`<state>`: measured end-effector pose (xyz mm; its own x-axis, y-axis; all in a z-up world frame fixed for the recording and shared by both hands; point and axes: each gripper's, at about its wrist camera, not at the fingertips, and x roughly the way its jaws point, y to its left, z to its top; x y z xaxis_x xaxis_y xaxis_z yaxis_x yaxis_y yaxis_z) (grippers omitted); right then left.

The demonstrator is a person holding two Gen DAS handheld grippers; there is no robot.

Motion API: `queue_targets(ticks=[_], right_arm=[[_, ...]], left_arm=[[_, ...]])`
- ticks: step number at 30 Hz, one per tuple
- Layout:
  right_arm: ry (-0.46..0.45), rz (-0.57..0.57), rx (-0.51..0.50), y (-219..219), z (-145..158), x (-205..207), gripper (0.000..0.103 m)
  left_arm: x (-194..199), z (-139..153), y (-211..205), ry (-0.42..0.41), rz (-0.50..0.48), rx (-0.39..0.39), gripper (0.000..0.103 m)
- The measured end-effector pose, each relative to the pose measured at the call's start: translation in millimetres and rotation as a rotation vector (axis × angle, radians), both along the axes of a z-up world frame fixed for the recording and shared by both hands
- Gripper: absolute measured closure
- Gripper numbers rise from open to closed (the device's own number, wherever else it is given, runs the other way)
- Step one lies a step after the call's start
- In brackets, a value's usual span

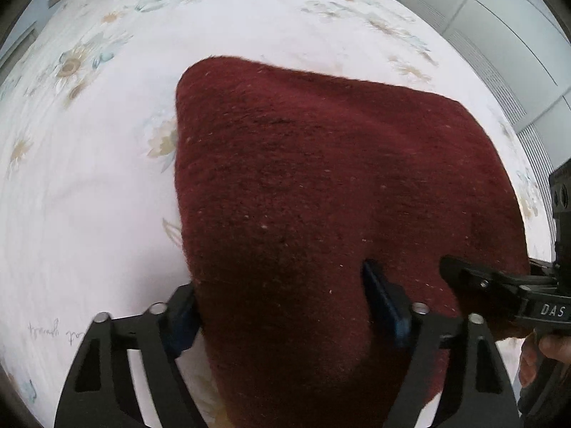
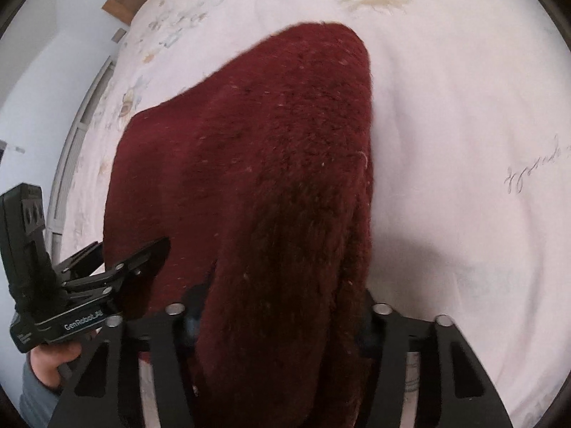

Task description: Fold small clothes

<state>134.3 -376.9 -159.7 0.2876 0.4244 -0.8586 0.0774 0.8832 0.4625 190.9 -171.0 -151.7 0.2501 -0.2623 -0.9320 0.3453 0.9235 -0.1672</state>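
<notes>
A bed covered by a white sheet printed with pale flowers (image 1: 89,178) is seen under everything. A dark red fuzzy knitted garment (image 1: 321,196) is held up over it, its far edge draped toward the sheet. The near edge is clamped at one corner by the left gripper (image 1: 285,306) and at the other by the right gripper (image 2: 282,317), just beside each other.
</notes>
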Motion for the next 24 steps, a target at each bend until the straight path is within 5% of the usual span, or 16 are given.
queue_targets(ticks=[4,8,13,17,24], right_arm=[[-0.073,0.019,-0.056,13.3,36.0,-4.0,0.057],[-0.145,0.045,-0.033,32.2,74.2,-2.4,0.058],[-0.197,0.097,-0.041,74.5,95.6,8.1,0.058],[-0.191,0.11,-0.053,102.5,77.4,14.7,0.057],[-0.121,0.096,-0.058,122.2,22.4,21.7,0.051]], left_arm=[[-4.7,22.8,4.3,-0.029,-0.024,-0.023,0.057],[-5.2,59.1,26.8,-0.059,-0.033,-0.092,0.059],[-2.7,99.1,67.0,-0.135,-0.02,-0.084,0.059],[0.2,98.2,96.7,-0.149,0.012,-0.061,0.059],[-7.9,40.3,119.0,-0.106,0.052,0.013,0.056]])
